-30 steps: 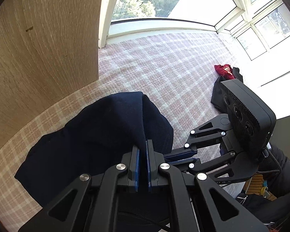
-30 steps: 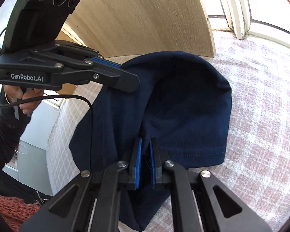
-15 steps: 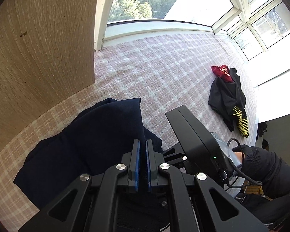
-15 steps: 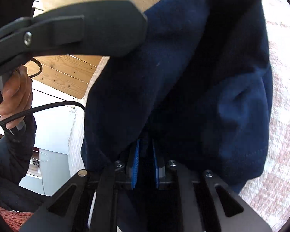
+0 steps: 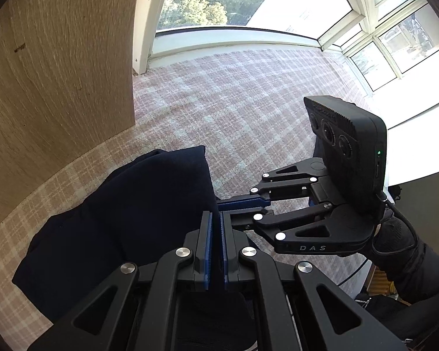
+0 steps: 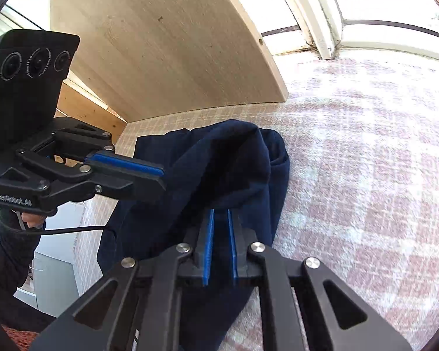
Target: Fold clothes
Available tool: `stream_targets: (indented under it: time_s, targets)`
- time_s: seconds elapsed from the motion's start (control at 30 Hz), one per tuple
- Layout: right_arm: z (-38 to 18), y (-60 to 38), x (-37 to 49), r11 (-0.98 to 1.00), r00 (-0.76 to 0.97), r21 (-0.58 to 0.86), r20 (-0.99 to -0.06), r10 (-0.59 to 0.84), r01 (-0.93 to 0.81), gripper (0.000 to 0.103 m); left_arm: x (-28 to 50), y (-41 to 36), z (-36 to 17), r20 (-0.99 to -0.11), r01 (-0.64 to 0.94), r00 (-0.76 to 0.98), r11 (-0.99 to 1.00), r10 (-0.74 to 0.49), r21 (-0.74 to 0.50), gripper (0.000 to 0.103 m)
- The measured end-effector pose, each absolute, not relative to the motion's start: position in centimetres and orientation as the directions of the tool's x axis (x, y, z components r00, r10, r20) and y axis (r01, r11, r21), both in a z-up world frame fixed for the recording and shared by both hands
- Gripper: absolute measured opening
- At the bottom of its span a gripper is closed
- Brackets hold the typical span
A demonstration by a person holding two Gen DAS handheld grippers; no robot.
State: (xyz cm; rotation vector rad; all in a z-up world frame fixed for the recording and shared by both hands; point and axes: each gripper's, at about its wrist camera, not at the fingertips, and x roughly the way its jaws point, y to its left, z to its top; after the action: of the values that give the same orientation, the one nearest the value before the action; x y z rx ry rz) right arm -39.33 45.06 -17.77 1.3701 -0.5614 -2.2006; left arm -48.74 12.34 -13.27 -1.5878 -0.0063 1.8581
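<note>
A navy garment point(image 5: 131, 219) lies bunched on the plaid cover, one folded edge lifted. My left gripper point(image 5: 216, 215) is shut on that raised fold, cloth pinched between its blue pads. My right gripper point(image 6: 220, 213) has navy cloth point(image 6: 219, 169) between its blue pads, and its jaws are closing on it. In the left wrist view the right gripper point(image 5: 234, 209) reaches in from the right, its tips right beside the left one's. In the right wrist view the left gripper point(image 6: 161, 180) comes in from the left and meets the cloth.
A pale wooden panel point(image 5: 58, 73) stands upright at the left, close behind the garment. The pink plaid cover point(image 5: 234, 111) stretches back to the windows point(image 5: 248, 5). A person's dark-gloved hand point(image 5: 395, 234) holds the right gripper; another hand point(image 6: 29, 219) holds the left.
The right gripper swung in close across the left one half a second ago, then drew back to the right. The garment's lifted fold now sits lower and more bunched. The left gripper barely moved.
</note>
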Motion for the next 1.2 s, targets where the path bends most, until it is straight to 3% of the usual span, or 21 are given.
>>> stream_targets:
  time_s: [0.23,0.33,0.5,0.57,0.67,0.87,0.93,1.0,1.2]
  targets:
    - [-20.4,48.3,-40.1,-0.716,-0.349,0.694,-0.654,-0.672,0.077,0.009,-46.9,9.3,-11.7,-0.862,-0.473,-0.092,-0.784,0.498,-0.403,0.005]
    - [-16.7,48.1,-38.5,-0.689,-0.355,0.722,-0.629,-0.691,0.063,0.009,-45.5,7.7,-12.6,-0.875,-0.460,-0.100,-0.802,0.473,-0.381,0.008]
    - [-15.9,45.0,-39.4,-0.733,-0.303,0.676,-0.686,-0.662,0.073,0.010,-42.7,8.7,-17.0,-0.834,-0.419,0.052,-0.746,0.549,-0.517,0.008]
    - [-16.9,43.9,-40.5,-0.682,-0.271,0.727,-0.642,-0.717,0.080,0.010,-42.5,10.0,-17.9,-0.802,-0.411,0.074,-0.715,0.593,-0.566,0.008]
    - [-17.4,45.5,-41.6,-0.675,-0.380,0.738,-0.628,-0.679,-0.012,0.010,-43.2,12.0,-18.8,-0.735,-0.389,0.085,-0.657,0.672,-0.646,0.011]
    - [-14.9,46.6,-38.7,-0.721,-0.444,0.692,-0.658,-0.609,-0.037,0.011,-43.1,11.0,-16.9,-0.739,-0.422,0.004,-0.669,0.673,-0.612,0.013]
    - [-13.8,46.0,-37.7,-0.727,-0.413,0.687,-0.664,-0.623,-0.009,0.030,-42.1,9.4,-15.8,-0.780,-0.441,-0.047,-0.714,0.624,-0.544,0.016]
    - [-13.4,44.6,-37.7,-0.759,-0.374,0.650,-0.702,-0.606,0.009,0.036,-41.2,7.8,-15.4,-0.809,-0.435,-0.069,-0.747,0.583,-0.502,0.018]
    - [-14.4,42.9,-40.1,-0.797,-0.333,0.602,-0.743,-0.580,0.046,0.035,-37.9,4.8,-17.0,-0.863,-0.394,-0.051,-0.804,0.503,-0.445,0.020]
